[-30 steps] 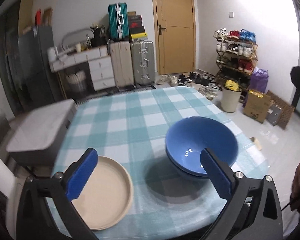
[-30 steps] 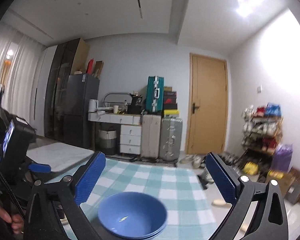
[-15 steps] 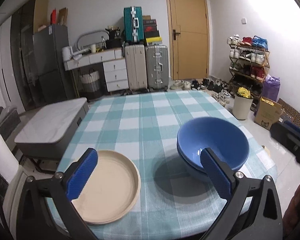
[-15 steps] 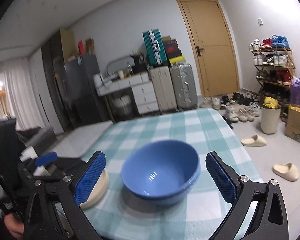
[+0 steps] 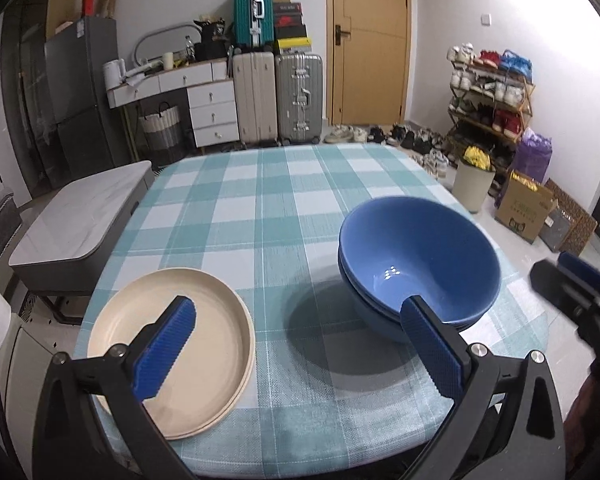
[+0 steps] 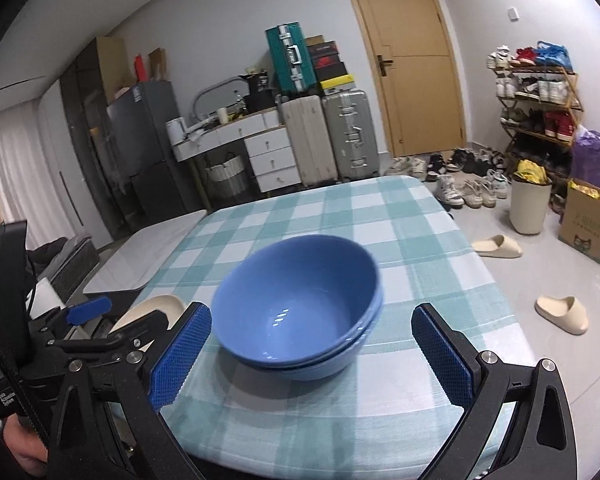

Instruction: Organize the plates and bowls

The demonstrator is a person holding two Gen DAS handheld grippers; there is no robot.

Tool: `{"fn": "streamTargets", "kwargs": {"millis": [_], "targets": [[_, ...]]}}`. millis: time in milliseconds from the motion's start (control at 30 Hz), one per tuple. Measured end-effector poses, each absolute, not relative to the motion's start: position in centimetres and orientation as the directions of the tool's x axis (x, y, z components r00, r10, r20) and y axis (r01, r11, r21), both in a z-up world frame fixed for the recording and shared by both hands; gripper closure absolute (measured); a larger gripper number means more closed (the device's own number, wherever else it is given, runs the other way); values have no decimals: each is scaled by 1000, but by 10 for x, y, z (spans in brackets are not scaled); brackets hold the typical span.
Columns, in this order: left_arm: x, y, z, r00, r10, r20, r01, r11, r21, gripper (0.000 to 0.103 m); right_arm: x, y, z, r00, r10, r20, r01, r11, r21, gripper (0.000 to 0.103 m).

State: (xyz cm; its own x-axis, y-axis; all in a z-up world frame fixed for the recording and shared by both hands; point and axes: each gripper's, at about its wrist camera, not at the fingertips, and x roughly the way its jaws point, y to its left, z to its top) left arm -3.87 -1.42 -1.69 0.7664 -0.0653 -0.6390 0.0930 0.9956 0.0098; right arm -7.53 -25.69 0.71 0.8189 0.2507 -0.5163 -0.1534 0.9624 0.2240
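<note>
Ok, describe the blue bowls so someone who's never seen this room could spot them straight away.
Start at the round table with the teal and white checked cloth. On its right side, toward the shoe rack, sit the deep glossy blue bowls, nested one inside another. Their only tabletop neighbours are the flat cream round plates, stacked at the left.

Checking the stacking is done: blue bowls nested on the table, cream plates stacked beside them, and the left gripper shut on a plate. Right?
No. The left gripper is open, holding nothing, as the left wrist view shows. Bowls nested, plates stacked beside them on the table.
</note>
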Motion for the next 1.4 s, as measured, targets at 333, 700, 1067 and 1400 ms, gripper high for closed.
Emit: {"fn": "streamTargets", "kwargs": {"millis": [333,700,1067,1400], "targets": [[28,-32,-29,611,-133,-780,207,978,-5,0,-20,-300,-8,732,320,-602,-114,928,355,1],[104,-41,-64,299,-220,-929,283,950,-134,0,69,-322,-55,449,538,-713,1,798,603,6],[134,-55,-96,84,-280,-956,335,912,-238,5,97,-309,-105,236,602,-762,71,772,632,49],[137,-53,-112,-67,-343,-937,291,892,-347,39,106,-298,-113,183,564,-805,103,803,587,66]]}}
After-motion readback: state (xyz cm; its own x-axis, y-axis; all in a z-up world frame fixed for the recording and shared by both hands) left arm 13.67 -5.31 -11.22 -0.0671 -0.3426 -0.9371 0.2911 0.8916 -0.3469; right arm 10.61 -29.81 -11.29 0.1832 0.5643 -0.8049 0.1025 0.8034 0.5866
